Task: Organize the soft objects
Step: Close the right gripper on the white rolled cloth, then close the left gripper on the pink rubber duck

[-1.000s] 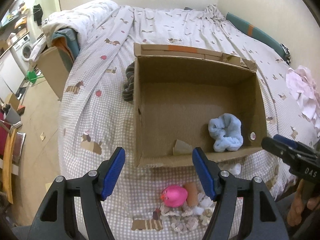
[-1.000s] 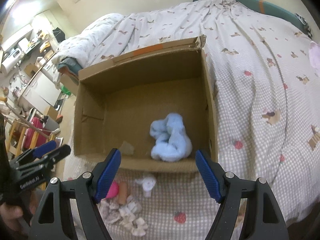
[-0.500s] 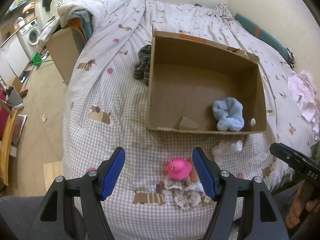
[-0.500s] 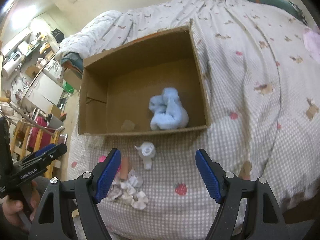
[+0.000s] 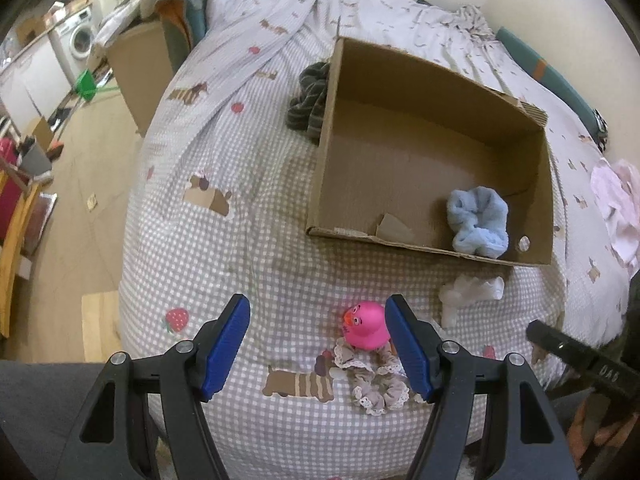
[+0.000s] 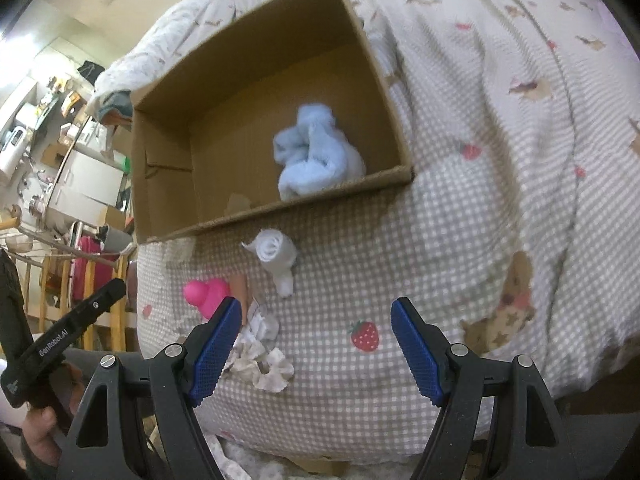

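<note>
Right gripper [image 5: 560,344]: only one dark arm shows in left view, rest cut off at right edge. Pink duck [image 6: 208,294] partly hidden behind right view's left finger [image 6: 214,348]. Striped cloth [image 5: 310,102] half hidden behind box [image 5: 320,168] wall. Right view blurred at far bedding.

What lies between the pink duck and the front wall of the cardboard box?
Only bare checked bedcover lies between the pink duck and the cardboard box, clearest in the left wrist view; the white sock sits off to the right.
</note>
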Action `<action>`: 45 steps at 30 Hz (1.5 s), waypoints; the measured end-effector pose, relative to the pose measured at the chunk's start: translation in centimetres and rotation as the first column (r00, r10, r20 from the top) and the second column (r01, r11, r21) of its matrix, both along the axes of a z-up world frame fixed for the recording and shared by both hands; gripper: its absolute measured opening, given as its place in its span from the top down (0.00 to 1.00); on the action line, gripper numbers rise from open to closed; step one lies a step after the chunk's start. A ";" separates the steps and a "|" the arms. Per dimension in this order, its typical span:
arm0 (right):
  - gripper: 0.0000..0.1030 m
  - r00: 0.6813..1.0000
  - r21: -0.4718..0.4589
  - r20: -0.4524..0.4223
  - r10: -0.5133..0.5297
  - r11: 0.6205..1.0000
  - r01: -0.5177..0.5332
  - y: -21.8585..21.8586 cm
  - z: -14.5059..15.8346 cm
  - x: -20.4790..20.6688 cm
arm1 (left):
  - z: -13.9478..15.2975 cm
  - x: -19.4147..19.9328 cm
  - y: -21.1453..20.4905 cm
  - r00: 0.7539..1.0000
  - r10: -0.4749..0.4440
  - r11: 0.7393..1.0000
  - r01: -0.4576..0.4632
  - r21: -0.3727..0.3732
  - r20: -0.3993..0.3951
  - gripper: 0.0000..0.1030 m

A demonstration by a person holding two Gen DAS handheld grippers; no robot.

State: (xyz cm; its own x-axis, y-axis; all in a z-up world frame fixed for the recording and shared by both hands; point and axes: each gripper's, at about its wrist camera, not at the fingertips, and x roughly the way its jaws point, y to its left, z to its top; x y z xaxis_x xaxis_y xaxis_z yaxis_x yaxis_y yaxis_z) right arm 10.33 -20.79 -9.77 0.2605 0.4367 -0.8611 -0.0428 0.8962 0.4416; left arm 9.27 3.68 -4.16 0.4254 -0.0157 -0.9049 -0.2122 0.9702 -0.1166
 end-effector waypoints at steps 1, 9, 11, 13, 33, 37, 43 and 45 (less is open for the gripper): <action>0.21 1.000 0.003 -0.012 0.004 1.000 -0.004 0.3 -0.3 0.1 | -0.2 0.1 0.1 1.000 0.007 1.000 -0.007 -0.004 -0.010 0.35; 0.21 0.997 0.000 -0.061 0.050 0.999 -0.050 4.2 -2.6 1.9 | -1.3 0.4 1.0 0.997 0.048 0.998 -0.051 -0.041 -0.053 0.35; 0.21 0.996 -0.005 -0.069 0.060 0.998 -0.060 5.2 -3.1 2.6 | -1.4 0.5 1.2 0.996 0.059 0.997 -0.062 -0.050 -0.060 0.35; 0.28 0.996 -0.006 -0.069 0.060 0.998 -0.061 5.9 -3.4 3.2 | -1.6 0.5 1.5 0.996 0.068 0.996 -0.071 -0.055 -0.065 0.35; 0.81 0.998 0.042 0.003 0.065 0.997 -0.065 3.4 -1.1 1.9 | -4.5 2.7 -0.9 0.991 -0.019 0.994 0.004 -0.113 -0.133 0.35; 0.81 0.998 0.045 0.008 0.057 0.997 -0.057 2.0 -0.8 0.9 | -6.1 3.6 -2.8 0.981 -0.088 0.987 0.063 -0.148 -0.174 0.35; 0.81 0.999 0.046 0.026 0.041 0.998 -0.042 1.6 -0.3 0.9 | -8.0 4.6 -4.2 0.969 -0.102 0.989 0.074 -0.131 -0.224 0.71; 0.81 0.999 0.041 0.036 0.040 0.998 -0.041 1.3 -0.1 0.7 | -7.7 4.4 -4.0 0.972 -0.093 0.989 0.066 -0.133 -0.214 0.72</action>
State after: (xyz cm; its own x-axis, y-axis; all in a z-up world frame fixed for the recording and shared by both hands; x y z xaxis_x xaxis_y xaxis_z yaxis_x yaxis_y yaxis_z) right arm 11.06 -19.45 -9.84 0.2713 0.4833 -0.8324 -0.0948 0.8740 0.4766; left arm 13.63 -0.35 -11.89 0.2095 -0.1596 -0.9647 -0.1688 0.9659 -0.1965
